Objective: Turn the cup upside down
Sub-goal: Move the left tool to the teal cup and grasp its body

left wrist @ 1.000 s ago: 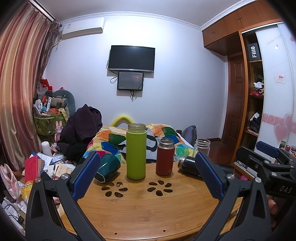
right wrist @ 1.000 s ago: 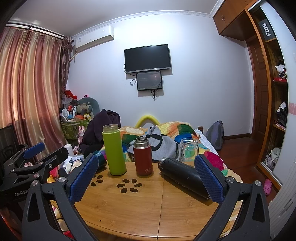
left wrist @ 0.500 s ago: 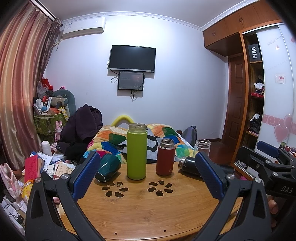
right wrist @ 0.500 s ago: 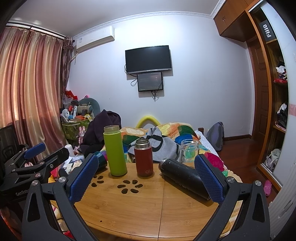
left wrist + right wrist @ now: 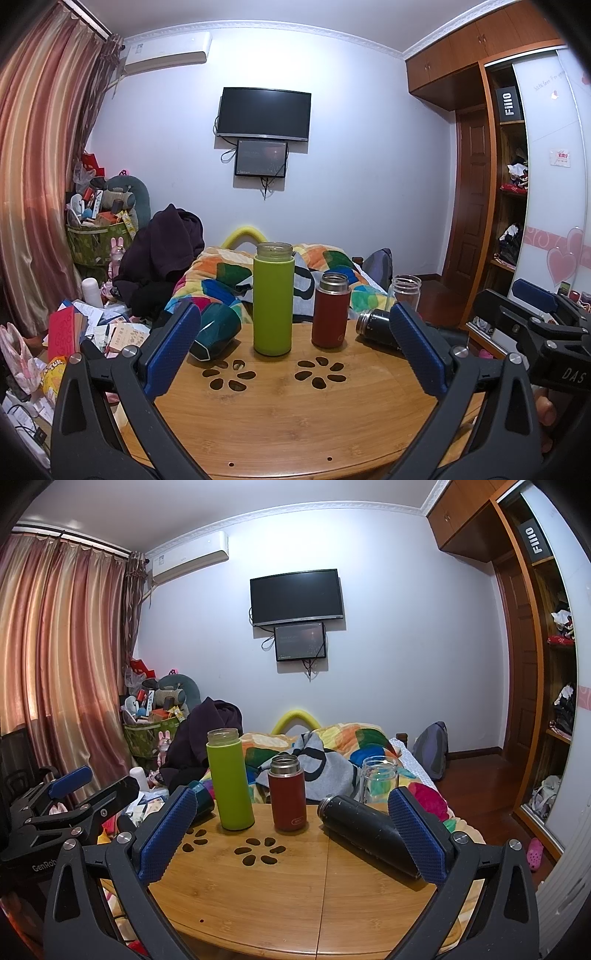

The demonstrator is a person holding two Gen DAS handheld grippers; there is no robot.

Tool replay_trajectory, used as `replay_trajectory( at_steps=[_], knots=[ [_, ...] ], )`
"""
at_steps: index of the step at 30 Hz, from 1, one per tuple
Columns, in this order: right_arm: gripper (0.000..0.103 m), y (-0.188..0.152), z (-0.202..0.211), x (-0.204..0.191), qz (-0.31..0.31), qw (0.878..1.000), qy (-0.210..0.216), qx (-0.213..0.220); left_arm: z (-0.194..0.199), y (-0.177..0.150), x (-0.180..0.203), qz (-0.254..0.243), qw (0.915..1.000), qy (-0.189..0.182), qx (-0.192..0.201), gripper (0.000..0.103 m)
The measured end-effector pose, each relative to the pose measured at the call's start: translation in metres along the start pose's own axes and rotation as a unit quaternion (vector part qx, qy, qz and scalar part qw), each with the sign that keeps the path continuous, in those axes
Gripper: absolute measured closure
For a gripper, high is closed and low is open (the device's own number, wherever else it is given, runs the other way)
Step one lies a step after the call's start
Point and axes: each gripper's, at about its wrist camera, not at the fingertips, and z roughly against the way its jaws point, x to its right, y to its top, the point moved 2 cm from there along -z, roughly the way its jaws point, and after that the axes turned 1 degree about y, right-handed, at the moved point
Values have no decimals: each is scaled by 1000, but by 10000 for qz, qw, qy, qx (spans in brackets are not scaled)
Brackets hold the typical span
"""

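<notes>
Round wooden counter, crowded. Green cup, red cup and glass jar upright; black cup and teal cup lie toppled. Target unclear. Risk: reaching past neighbours knocks one over. Left tongs and right tongs gape, empty, near the cups without touching.
</notes>
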Motion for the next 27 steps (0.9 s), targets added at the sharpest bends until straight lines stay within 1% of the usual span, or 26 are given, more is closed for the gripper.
replay_trajectory(
  at_steps=[4, 7, 11, 13, 16, 19, 20, 23, 26, 27],
  knots=[
    [0, -2, -7, 4, 8, 10000, -32, -54, -13, -3, -6, -78, 9998, -26, -161, 0],
    [0, -5, -14, 7, -28, 9999, -65, -144, -36, -2, -20, -104, 9990, -5, -428, 0],
    [0, -12, -28, 18, -158, 9993, -105, -334, -82, -4, -45, -100, 9945, 46, -1039, 0],
    [0, -17, -36, 25, -238, 9987, -119, -431, -106, -8, -57, -132, 9902, 96, -1387, 0],
    [0, -24, -46, 34, -340, 9976, -135, -583, -149, -22, -74, -195, 9795, 212, -1994, 0],
    [0, -30, -57, 41, -402, 9965, -181, -714, -183, -35, -90, -131, 9687, 242, -2467, 0],
    [0, -32, -60, 43, -422, 9960, -195, -761, -199, -43, -98, -84, 9628, 265, -2689, 0],
    [0, -40, -67, 51, -478, 9949, -214, -867, -228, -56, -109, -43, 9503, 333, -3095, 0],
    [0, -44, -72, 57, -518, 9939, -231, -951, -250, -67, -122, 134, 9411, 382, -3356, 0],
    [0, -45, -72, 58, -523, 9936, -232, -972, -255, -69, -126, 276, 9391, 362, -3406, 7]
  ],
)
